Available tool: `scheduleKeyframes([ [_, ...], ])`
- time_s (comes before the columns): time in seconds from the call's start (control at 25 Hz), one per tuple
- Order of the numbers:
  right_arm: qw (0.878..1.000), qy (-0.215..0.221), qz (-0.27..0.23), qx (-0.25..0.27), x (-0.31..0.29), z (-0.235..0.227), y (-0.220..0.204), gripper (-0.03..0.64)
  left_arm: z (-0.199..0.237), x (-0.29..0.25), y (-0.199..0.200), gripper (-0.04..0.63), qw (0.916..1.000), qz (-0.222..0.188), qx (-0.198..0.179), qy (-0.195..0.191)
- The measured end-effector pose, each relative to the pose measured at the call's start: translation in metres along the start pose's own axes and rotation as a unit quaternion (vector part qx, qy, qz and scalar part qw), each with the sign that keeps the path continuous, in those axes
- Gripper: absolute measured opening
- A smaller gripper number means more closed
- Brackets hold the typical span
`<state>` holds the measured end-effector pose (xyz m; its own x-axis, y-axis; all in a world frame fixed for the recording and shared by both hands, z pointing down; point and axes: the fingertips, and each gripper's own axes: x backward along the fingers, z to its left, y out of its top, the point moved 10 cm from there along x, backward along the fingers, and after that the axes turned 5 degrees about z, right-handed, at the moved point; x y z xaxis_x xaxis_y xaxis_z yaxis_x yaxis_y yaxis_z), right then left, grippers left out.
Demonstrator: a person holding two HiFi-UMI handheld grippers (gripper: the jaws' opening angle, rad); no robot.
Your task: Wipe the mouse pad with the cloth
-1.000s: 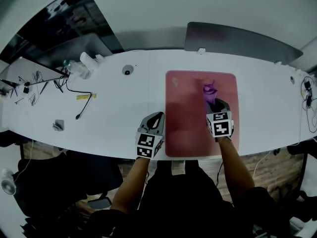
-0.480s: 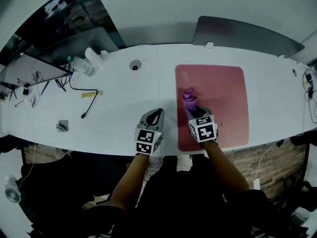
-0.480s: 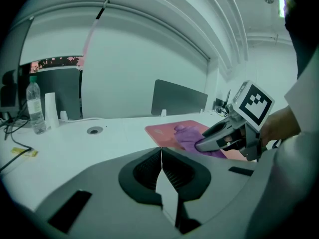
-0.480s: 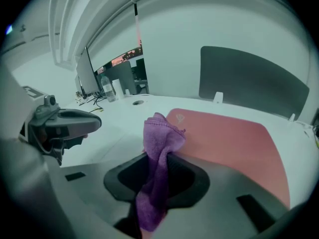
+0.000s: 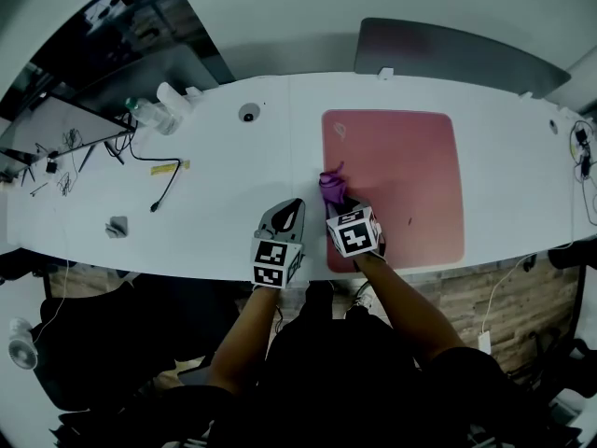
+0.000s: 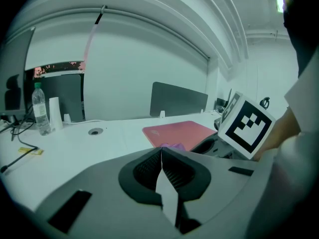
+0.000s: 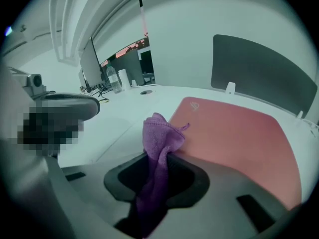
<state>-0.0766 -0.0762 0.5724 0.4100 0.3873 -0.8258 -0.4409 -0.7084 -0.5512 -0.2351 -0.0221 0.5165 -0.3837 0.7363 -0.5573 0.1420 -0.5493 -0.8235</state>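
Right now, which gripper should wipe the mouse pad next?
The right gripper: jaws shut on the purple cloth at the mouse pad's left edge. The left gripper is shut, empty, off the pad.

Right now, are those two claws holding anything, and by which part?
The right gripper pinches the purple cloth by its bunched middle, with one end sticking out past the jaws. The left gripper is shut with nothing in it.

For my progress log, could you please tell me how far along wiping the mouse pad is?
Done: the right claw is shut on the purple cloth. In hand: it sits at the left edge of the pink mouse pad; the left claw is shut, empty. Left: how much is wiped doesn't show.
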Motion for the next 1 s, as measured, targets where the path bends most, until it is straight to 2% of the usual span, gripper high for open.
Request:
scheduleKeyframes([
  [0.32,1.0,-0.005,-0.009,-0.005,0.005,-0.017,-0.009,0.109,-0.037,-0.002,-0.007,0.023,0.9999,-0.007,0.009,0.003],
  [0.64,0.999,-0.033,-0.01,-0.01,0.021,-0.06,-0.025,0.109,-0.06,-0.003,-0.009,0.023,0.9997,-0.012,0.02,0.01],
  [1.0,0.998,-0.064,-0.005,-0.009,0.042,-0.112,-0.044,0.107,-0.093,-0.014,-0.007,0.023,0.9998,-0.008,0.018,-0.002],
])
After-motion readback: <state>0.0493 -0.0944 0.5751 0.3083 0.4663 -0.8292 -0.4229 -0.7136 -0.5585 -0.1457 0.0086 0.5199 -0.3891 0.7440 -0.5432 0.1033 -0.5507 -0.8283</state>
